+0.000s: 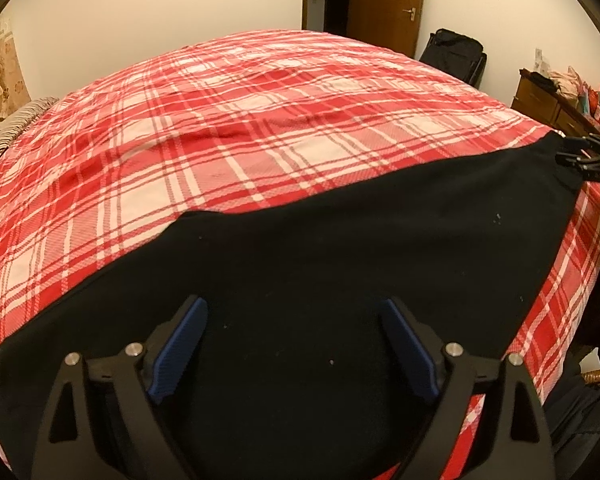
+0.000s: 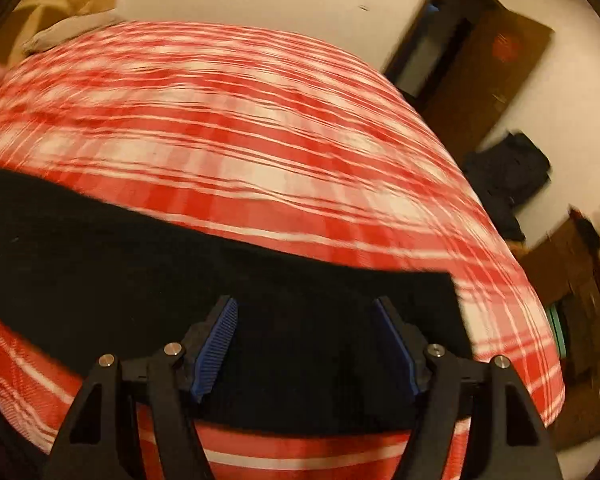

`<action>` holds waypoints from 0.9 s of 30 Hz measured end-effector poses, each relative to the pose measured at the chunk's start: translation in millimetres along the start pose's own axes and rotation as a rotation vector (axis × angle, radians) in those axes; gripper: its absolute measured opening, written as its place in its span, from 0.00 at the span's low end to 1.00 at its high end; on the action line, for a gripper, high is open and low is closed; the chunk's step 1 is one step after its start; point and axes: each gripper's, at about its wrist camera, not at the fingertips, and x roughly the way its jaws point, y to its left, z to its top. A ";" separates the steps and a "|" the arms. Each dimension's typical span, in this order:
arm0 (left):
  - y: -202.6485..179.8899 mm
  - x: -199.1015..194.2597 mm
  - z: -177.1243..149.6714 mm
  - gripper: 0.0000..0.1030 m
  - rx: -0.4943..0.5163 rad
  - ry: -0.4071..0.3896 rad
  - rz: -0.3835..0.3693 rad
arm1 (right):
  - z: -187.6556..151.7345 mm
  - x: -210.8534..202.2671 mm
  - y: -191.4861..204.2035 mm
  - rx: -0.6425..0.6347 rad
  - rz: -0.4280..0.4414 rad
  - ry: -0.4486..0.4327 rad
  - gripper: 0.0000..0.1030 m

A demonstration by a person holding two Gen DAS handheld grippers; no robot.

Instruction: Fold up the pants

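Note:
Black pants [image 1: 340, 248] lie flat across the near part of a bed with a red and white plaid cover [image 1: 220, 128]. My left gripper [image 1: 294, 308] is open, its blue pads spread wide just above the pants. My right gripper [image 2: 304, 308] is also open over the right end of the pants [image 2: 180, 264], near their far right corner. The right gripper also shows in the left wrist view [image 1: 584, 156], at the pants' far right corner. The right wrist view is blurred by motion.
A striped pillow [image 1: 16, 128] lies at the bed's far left. A wooden door [image 1: 384, 4], a black bag [image 1: 456, 56] and a wooden dresser with clutter [image 1: 556, 100] stand beyond the bed on the right.

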 end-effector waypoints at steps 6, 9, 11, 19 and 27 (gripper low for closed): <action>16.7 0.7 3.4 0.89 -0.029 0.034 0.057 | 2.8 6.8 62.8 -0.161 0.077 0.000 0.68; 28.9 1.3 0.9 0.89 -0.064 0.033 0.038 | -1.3 23.7 65.9 -0.131 0.106 0.028 0.68; 29.9 -1.7 0.0 0.89 -0.069 0.024 0.033 | -4.4 29.2 56.1 -0.066 0.154 0.034 0.69; 35.6 -9.9 -8.2 0.89 -0.117 -0.014 0.064 | -16.4 -1.9 -18.4 0.231 0.293 -0.046 0.69; 51.7 -20.5 -14.1 0.89 -0.207 -0.043 0.112 | -46.6 -28.7 -126.5 0.555 0.143 -0.162 0.57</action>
